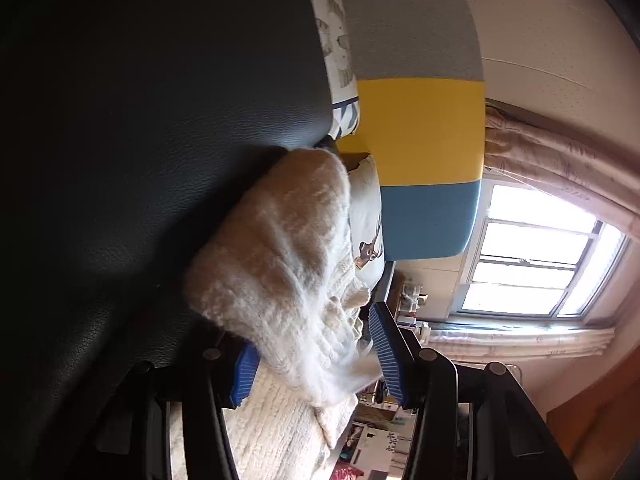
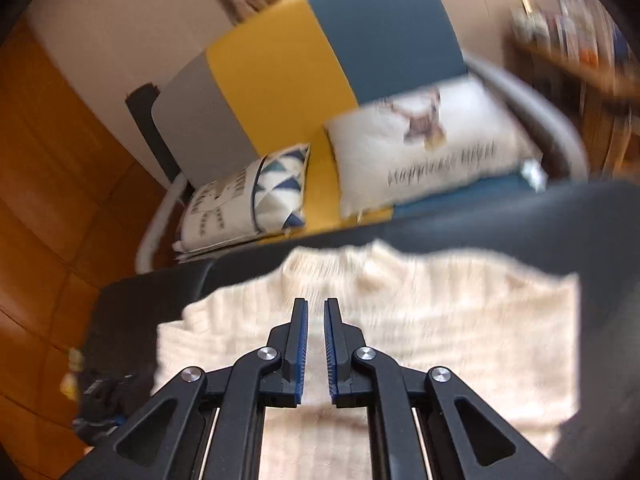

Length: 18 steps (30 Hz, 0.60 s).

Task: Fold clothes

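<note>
The dark leather-look padded surface carries the cream cable-knit sweater, which lies spread flat directly under and ahead of the right gripper, its long axis running across that gripper's pointing line and its neckline on the far edge. Beyond the surface stands a grey, yellow and blue colour-block sofa with two printed white cushions — the larger shows a cursive line too blurred to read with confidence.

The right gripper is released: its jaws stand a narrow gap apart with nothing between them, above the knit rather than on it. The left gripper has a bunched fold of the sweater between its blue ribbed pads, jaws partly closed — whether they truly pinch the cloth cannot be told. That bundle rises straight ahead of it. The left hand looks nearer the fabric for the coming fold.
</note>
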### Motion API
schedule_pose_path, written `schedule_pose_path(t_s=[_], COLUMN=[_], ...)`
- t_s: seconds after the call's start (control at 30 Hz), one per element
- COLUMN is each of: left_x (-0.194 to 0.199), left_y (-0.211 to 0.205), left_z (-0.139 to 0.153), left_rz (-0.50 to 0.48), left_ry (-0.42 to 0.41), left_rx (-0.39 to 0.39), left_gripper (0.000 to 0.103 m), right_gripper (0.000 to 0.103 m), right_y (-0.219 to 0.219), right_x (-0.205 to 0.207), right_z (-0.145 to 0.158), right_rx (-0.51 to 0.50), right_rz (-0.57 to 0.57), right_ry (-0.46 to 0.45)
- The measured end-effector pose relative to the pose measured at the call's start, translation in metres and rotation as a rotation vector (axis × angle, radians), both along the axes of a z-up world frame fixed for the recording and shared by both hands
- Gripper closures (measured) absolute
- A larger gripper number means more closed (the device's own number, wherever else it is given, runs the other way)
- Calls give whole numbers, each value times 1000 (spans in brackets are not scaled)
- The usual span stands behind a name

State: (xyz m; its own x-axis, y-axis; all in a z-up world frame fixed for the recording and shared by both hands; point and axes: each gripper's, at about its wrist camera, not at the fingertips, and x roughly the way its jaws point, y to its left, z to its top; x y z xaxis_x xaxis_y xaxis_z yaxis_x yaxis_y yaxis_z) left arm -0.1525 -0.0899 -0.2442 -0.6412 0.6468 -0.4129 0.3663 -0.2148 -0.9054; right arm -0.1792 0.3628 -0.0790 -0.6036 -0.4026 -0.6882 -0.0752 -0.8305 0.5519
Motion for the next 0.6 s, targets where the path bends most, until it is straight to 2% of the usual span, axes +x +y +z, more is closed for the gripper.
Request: schedule_pose_path(t_s=[0.03,0.07,0.13,0.2,0.23,0.37,0.5,0.6], left_x=[-2,-4,-7,-10,-10,-10,-7,-9], left_y=[1,3,8,11,12,8,4,6], left_z=[-1,-1,-1,-2,-2,-5,-8,-9], left_rz=[-6,-14,-27,-39,-40,-49,-57,-68], left_ry=[-7,-6,-8,-18,-22,-28,-26,-19], left_rx=[-4,-11,-21,-26,-33,-22,-16,-11], left_gripper=[51,51,51,51,51,51,50,49], right_gripper=[82,71,63,36,31,35,38,38], right_y=[7,12,18,19,19,23,17,7], right_x=[7,13,26,37,41,44,38,34], right_z=[-16,-31,-64,-92,-103,-132,-135,-140], right_rx=[-84,-145,-287,-388,-419,-537,-537,-597], right_rz=[-11,-24,-40,-62,-78,-177,-242,-247], right_ry=[-9,-19,-39,-61,-66,-72,-59,-66])
